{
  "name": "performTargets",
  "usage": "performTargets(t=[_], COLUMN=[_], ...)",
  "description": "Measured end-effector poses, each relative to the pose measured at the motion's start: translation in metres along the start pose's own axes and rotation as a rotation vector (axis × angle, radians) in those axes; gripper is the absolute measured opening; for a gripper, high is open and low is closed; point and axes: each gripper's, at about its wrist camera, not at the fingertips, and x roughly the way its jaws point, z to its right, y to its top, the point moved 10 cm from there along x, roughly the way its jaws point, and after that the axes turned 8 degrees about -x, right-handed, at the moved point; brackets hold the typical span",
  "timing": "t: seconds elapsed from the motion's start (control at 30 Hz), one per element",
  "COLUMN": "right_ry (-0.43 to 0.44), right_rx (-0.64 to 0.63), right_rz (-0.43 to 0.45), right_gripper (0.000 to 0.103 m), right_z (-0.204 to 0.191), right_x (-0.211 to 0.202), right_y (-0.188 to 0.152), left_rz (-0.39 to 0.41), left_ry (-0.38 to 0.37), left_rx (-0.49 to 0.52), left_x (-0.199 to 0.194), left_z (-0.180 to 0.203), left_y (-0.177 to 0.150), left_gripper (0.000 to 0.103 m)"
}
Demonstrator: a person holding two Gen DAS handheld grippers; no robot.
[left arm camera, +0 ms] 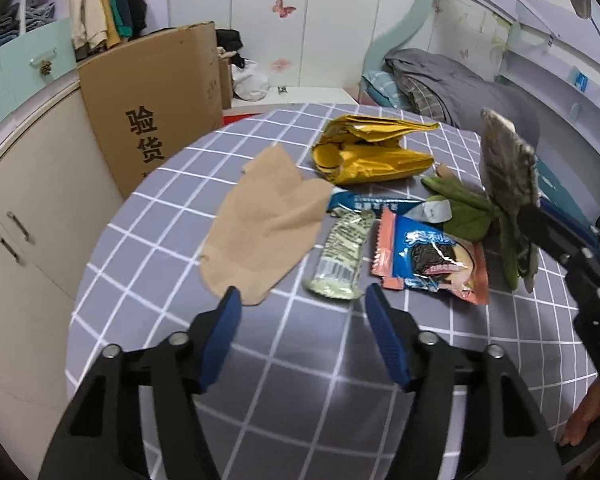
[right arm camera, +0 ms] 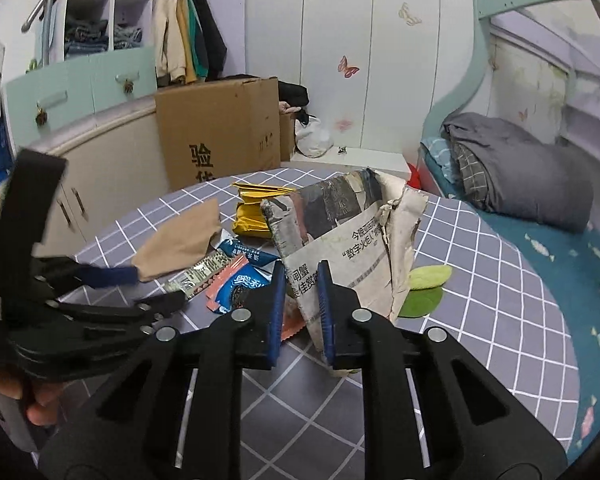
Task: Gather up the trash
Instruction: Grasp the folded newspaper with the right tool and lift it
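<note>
- The left gripper [left arm camera: 302,294] tilts down over the checked table [left arm camera: 292,364], its blue-padded jaws parted about halfway with nothing between them; one tip sits over the near edge of a tan paper scrap [left arm camera: 264,220].
- Just ahead of the left gripper lie a pale green wrapper [left arm camera: 340,256] and a blue-and-pink cookie packet [left arm camera: 432,260]; a crumpled yellow bag [left arm camera: 368,148] rests farther back.
- The right gripper [right arm camera: 300,276] points down at a shallower angle, jaws drawn nearly together and clamped on the lower edge of a folded newspaper [right arm camera: 348,232], which stands upright above the table.
- Green leaves [right arm camera: 424,288] lie on the cloth just behind and right of the newspaper.
- In the right wrist view, a hand [right arm camera: 32,400] grips the left tool at the lower left.
</note>
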Motion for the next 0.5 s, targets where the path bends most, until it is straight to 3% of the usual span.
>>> performTargets(t=[0.17, 0.33, 0.4, 0.5], right_ry=[0.016, 0.024, 0.023, 0.022], right_rx=[0.018, 0.030, 0.031, 0.038], right_rz=[0.006, 0.010, 0.013, 0.022], right_gripper=[0.016, 0.016, 0.016, 0.016], right_z=[-0.001, 0.001, 0.001, 0.002], right_x=[-0.003, -0.004, -0.004, -0.006], right_y=[0.001, 0.000, 0.000, 0.000], left_rz=[-0.004, -0.016, -0.015, -0.010], left_ry=[-0.015, 0.019, 0.018, 0.022], left_rx=[0.051, 0.099, 0.121, 0.134], left_x=[0.007, 0.016, 0.015, 0.009], left_z=[0.013, 0.020, 0.024, 0.026], left_y=[0.006, 0.009, 0.009, 0.005], left_gripper=[0.047, 0.045, 0.033, 0.027])
